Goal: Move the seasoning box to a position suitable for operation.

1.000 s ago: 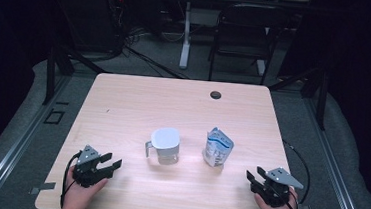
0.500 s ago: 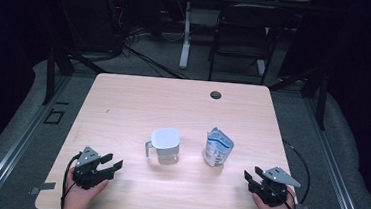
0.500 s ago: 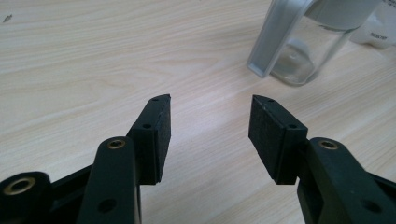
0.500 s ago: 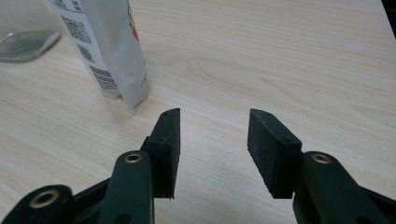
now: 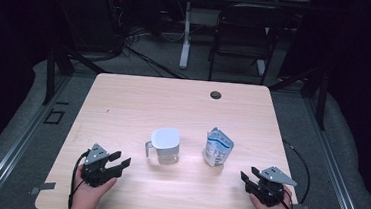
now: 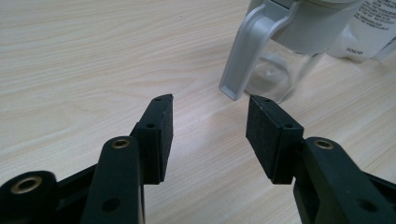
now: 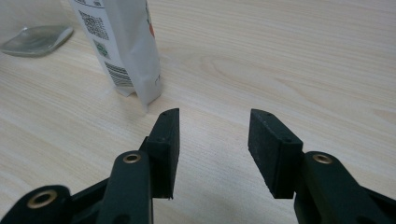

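One jug, one pouch, two grippers on one table.

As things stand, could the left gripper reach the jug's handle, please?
Probably yes: the left gripper is open and empty, the jug's handle faces it, and only bare table lies between.

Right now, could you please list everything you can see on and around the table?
Jug: one, clear with white lid and handle, table centre.
Pouch: one, white and blue, upright, right of the jug.
Table: one, light wood.
Hole cover: one, black, far edge of the table.
Chair: one, black, behind the table.
Left gripper: black, fingers open, near left edge.
Right gripper: black, fingers open, near right edge.
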`<move>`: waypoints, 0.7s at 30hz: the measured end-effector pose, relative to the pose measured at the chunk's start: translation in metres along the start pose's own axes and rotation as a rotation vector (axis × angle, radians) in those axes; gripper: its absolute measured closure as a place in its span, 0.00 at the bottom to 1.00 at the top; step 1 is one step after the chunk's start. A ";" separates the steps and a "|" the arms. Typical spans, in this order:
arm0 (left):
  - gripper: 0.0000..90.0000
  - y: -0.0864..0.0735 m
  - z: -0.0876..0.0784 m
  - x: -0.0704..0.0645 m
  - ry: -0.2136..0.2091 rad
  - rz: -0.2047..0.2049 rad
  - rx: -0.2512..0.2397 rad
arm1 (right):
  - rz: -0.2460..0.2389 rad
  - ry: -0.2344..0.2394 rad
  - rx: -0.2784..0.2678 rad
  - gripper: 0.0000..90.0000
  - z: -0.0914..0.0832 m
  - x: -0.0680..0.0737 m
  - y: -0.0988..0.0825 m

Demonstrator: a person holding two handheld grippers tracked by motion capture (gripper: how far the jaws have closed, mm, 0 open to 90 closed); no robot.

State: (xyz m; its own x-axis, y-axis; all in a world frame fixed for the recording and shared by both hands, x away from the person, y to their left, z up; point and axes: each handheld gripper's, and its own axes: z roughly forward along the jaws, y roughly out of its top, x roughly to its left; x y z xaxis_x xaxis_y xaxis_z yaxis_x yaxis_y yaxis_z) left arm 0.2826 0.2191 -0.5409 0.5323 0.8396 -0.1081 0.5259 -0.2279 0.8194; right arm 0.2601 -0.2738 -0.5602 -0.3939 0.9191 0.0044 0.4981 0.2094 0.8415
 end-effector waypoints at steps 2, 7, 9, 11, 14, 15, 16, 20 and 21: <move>0.60 0.002 0.003 -0.003 -0.004 0.012 0.005 | -0.002 0.003 0.001 0.60 0.000 0.000 0.000; 0.64 0.007 0.013 -0.013 -0.005 0.030 0.009 | 0.000 0.004 0.003 0.60 0.001 -0.003 0.001; 0.67 0.010 0.017 -0.017 -0.007 0.030 0.004 | 0.007 0.004 0.005 0.60 0.001 -0.004 0.000; 0.69 0.014 0.021 -0.021 -0.013 0.031 -0.002 | 0.013 0.004 -0.003 0.60 0.001 -0.005 0.000; 0.72 0.019 0.027 -0.026 -0.015 0.045 0.003 | 0.015 0.000 -0.004 0.60 -0.001 -0.007 0.000; 0.72 0.021 0.030 -0.027 -0.017 0.050 0.002 | 0.016 0.002 -0.002 0.60 -0.002 -0.007 0.000; 0.73 0.022 0.032 -0.028 -0.025 0.048 0.001 | 0.021 0.003 -0.009 0.60 -0.002 -0.007 0.000; 0.75 0.025 0.039 -0.032 -0.027 0.051 -0.003 | 0.024 -0.003 -0.003 0.60 -0.001 -0.009 -0.001; 0.76 0.026 0.041 -0.033 -0.016 0.052 -0.007 | 0.026 -0.004 -0.003 0.60 -0.001 -0.009 -0.002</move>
State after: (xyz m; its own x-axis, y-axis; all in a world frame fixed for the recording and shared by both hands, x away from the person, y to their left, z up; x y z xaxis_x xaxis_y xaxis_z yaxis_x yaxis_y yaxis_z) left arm 0.3055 0.1652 -0.5391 0.5695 0.8186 -0.0740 0.4923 -0.2676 0.8283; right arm 0.2622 -0.2827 -0.5611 -0.3782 0.9254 0.0241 0.5058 0.1848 0.8426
